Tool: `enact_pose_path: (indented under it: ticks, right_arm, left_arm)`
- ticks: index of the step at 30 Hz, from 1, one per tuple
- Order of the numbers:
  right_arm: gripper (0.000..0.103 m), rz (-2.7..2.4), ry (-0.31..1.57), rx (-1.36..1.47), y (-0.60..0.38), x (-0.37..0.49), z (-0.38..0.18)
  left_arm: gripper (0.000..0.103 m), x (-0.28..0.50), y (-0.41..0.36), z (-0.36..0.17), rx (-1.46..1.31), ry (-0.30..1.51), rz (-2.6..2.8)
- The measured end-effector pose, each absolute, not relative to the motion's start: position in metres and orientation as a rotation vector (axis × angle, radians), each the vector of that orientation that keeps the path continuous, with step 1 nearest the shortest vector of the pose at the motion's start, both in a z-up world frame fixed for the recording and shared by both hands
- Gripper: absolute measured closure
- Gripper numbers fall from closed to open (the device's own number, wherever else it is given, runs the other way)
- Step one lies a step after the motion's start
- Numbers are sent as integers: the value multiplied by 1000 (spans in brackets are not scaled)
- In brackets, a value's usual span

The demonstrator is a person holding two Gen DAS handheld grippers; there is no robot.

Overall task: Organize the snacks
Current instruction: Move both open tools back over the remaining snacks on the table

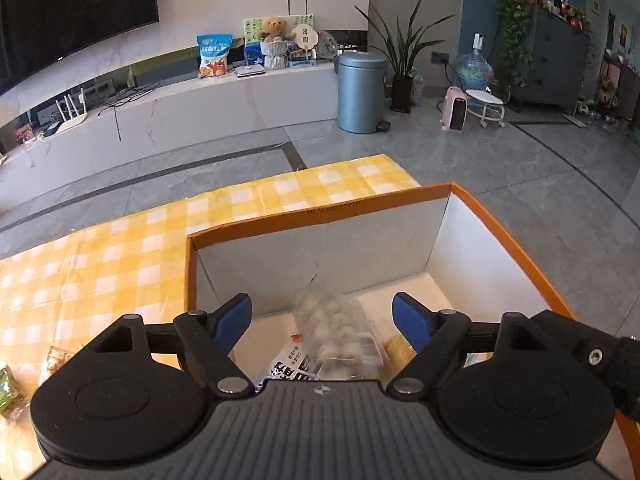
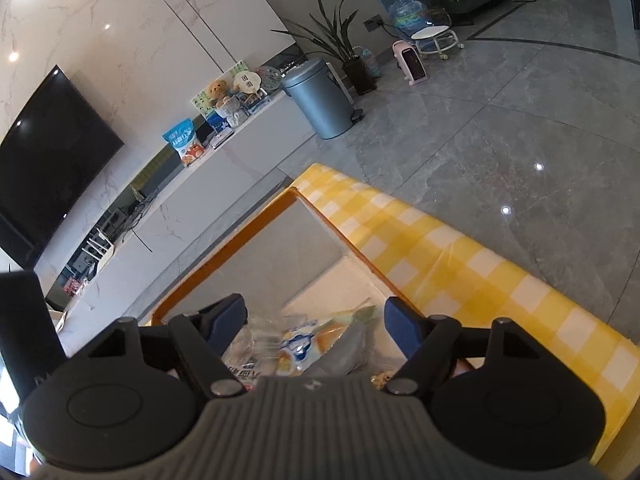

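Inside one orange box (image 1: 520,248), several snack packets (image 1: 336,328); two tools, left (image 1: 322,316) and right (image 2: 314,318), gape wide, empty.

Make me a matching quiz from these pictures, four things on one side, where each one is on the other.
1 clear bag
2 green packet
3 bin
4 teddy

A on the floor
B in the box
C on the cloth, left of the box
D on the ledge by the wall

Pairs: 1-B, 2-C, 3-A, 4-D
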State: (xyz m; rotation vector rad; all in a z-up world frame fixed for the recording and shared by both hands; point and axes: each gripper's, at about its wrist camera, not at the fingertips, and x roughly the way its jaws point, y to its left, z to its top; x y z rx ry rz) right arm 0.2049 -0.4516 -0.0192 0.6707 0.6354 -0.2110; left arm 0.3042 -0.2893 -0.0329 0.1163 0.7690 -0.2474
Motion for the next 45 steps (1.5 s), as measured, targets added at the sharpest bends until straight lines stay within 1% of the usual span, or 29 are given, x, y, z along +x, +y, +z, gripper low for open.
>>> enact_pose_path:
  ticks: [6,13,22,27,33,37,41,43,45]
  right_arm:
    - [27,-207,632,689,-454,202,-20]
    - [27,-207,635,653,-450,202,-19]
    - [26,-161,619,626,-440,200,-16]
    - [26,-112,612,630,-429,201,-11]
    - [25,-2,520,677,-410,191,12]
    - [20,65,427,687,-389,178,35]
    - [16,167,331,789,-364,175,50]
    - [16,202,315,805,-343,177,54]
    - [16,222,319,761,-316,182,55]
  left_arm:
    - [9,300,-281,-24,57,803,-275]
    - [9,279,-263,-9,76,778,-336]
    - [10,259,-233,11,52,699,-384]
    - [10,258,-218,22,9,724,-381]
    - [10,246,-186,36,25,670,-377]
    - [10,238,-150,46,7,649,-346]
    - [10,229,-107,49,-24,623,-292]
    - [10,226,-85,48,-38,614,-257]
    - [10,226,-62,44,-74,611,-225]
